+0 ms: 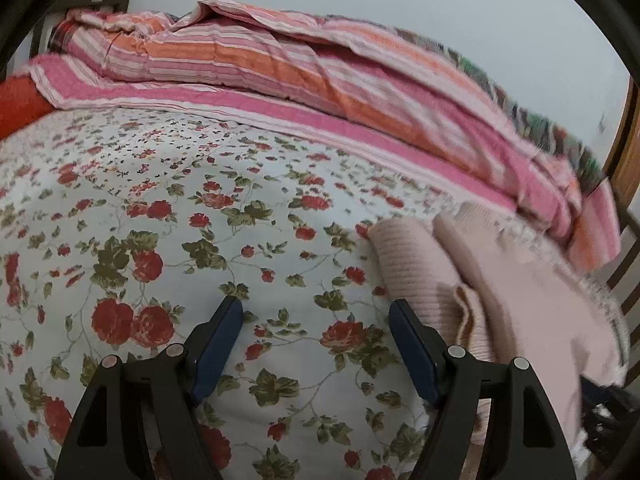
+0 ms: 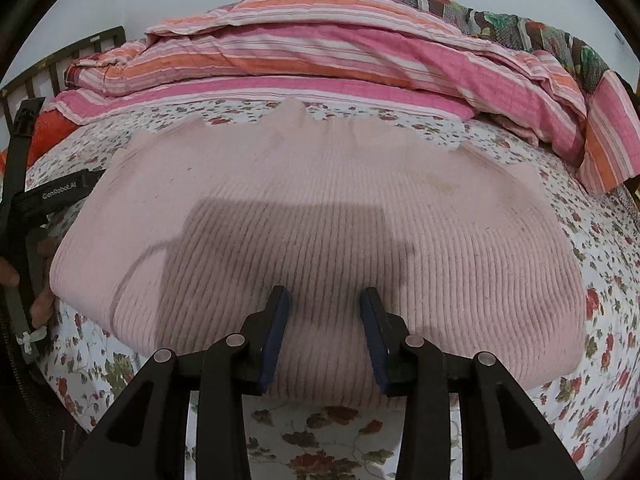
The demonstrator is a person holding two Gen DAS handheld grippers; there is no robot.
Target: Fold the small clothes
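Lying folded on the bed [image 2: 580, 240], the pink sweater [image 2: 320, 200] looked nearly done; right gripper [image 2: 325, 300] hovered half-open and empty above it, left gripper [image 1: 316, 312] wide, empty beside it.

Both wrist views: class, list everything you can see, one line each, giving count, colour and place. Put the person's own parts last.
knitted garment: one, pale pink, ribbed, lying on the bedsheet, under the right gripper.
bedsheet: one, white with red roses, covering the bed.
striped quilt: one, pink, orange and white, heaped along the far side.
patterned blanket: one, brown and green, behind the quilt.
orange cushion: one, far left edge.
bed frame: one, dark wood, far left.
left gripper: one, black with blue pads, open above bare sheet.
right gripper: one, same colours, open over the garment.
hand: partly seen, left edge.
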